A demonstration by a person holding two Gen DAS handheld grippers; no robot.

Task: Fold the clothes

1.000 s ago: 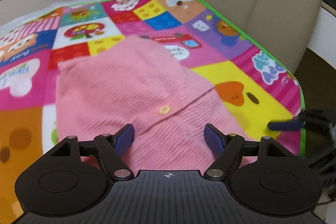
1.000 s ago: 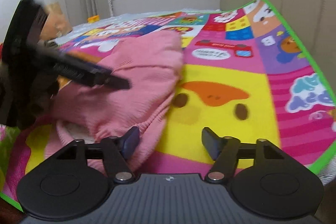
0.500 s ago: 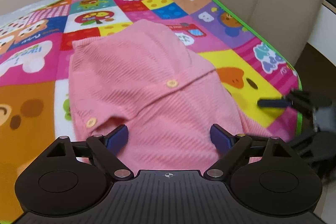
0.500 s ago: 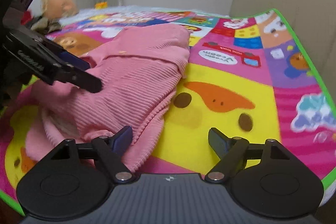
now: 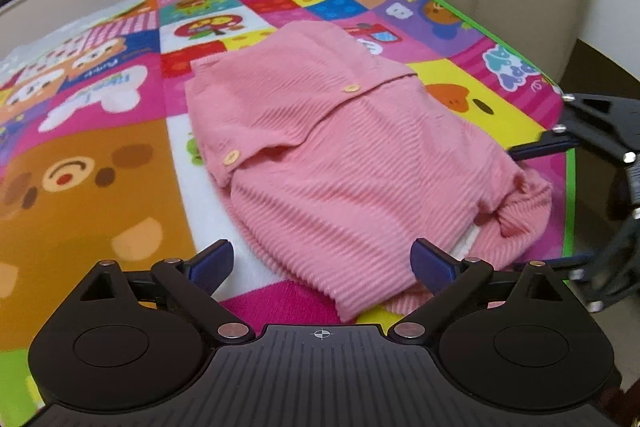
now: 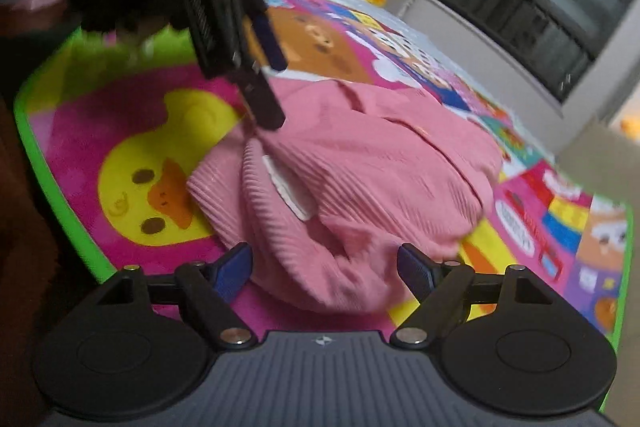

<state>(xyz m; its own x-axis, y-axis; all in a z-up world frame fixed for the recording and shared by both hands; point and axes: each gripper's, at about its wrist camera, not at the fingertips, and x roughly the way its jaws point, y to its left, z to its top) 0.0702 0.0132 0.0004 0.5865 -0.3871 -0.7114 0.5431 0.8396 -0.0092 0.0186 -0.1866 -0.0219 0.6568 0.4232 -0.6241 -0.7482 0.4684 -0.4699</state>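
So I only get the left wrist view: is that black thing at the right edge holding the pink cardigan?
Observer: No. In the right wrist view the right gripper has its jaws wide apart, and the bunched end of the pink cardigan lies just ahead of them, ungripped.
Operator: How does my own gripper look from over there?
Observer: The left gripper hangs open over the cardigan's edge. I cannot tell whether it touches the cloth.
Operator: Is there anything on the mat that I miss?
Observer: A yellow duck picture on the play mat, right beside the cardigan's ribbed end.
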